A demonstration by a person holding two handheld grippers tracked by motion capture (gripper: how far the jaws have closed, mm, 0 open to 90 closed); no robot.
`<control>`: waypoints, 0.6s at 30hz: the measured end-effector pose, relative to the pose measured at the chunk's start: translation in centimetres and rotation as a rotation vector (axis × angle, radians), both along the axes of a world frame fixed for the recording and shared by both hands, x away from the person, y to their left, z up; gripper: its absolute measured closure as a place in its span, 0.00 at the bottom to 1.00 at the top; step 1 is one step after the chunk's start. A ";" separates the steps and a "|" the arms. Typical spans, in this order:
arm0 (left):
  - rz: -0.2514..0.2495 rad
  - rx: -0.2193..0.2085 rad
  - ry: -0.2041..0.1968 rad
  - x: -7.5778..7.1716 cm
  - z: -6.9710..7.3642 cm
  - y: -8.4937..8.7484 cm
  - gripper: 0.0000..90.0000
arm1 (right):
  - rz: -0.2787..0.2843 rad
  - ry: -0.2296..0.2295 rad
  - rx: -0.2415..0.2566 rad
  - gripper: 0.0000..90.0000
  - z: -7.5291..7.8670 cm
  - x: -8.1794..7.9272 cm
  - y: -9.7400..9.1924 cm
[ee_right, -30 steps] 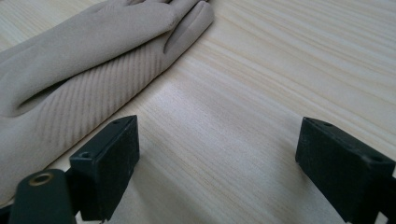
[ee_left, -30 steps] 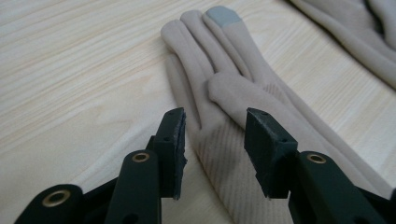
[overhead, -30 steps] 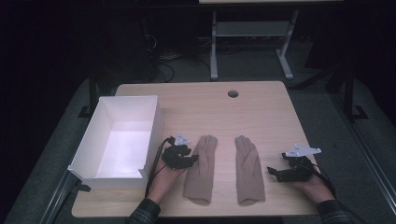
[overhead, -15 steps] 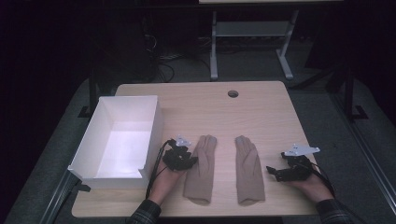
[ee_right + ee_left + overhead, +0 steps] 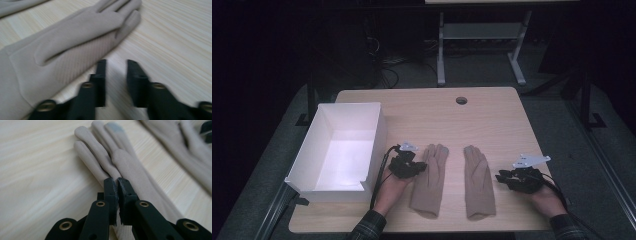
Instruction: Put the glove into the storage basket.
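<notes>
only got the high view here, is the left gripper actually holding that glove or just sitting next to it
Observer: The left gripper has its jaws pressed together at the edge of the left glove; a fold of fabric seems caught between them.
Operator: and the right one
Observer: The right gripper is open, jaws apart over bare table, just beside the right glove, not touching it.
Operator: anything odd on the gloves
Observer: The left glove has a grey patch on one fingertip.
</notes>
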State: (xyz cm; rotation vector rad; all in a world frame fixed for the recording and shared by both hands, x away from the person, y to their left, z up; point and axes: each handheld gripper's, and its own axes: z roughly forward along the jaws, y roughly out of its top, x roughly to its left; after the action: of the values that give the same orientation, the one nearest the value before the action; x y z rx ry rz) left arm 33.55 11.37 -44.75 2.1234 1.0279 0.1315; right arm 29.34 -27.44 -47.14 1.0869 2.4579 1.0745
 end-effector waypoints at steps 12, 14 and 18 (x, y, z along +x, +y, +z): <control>-0.035 -0.088 0.023 0.6 0.9 -1.5 0.95 | 0.061 0.055 0.036 1.00 -0.1 0.9 1.5; -0.042 -0.118 0.040 0.6 0.9 -1.6 0.95 | 0.070 0.057 0.030 1.00 -0.1 1.0 1.8; -0.054 -0.122 0.039 0.4 1.0 -1.9 0.95 | 0.083 0.055 0.044 1.00 0.1 1.1 2.3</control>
State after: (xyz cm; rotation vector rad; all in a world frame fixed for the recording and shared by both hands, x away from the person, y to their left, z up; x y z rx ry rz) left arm 33.93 9.45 -43.71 2.0480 0.9755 0.0009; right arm 30.44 -25.09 -47.01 1.0489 2.5542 1.1422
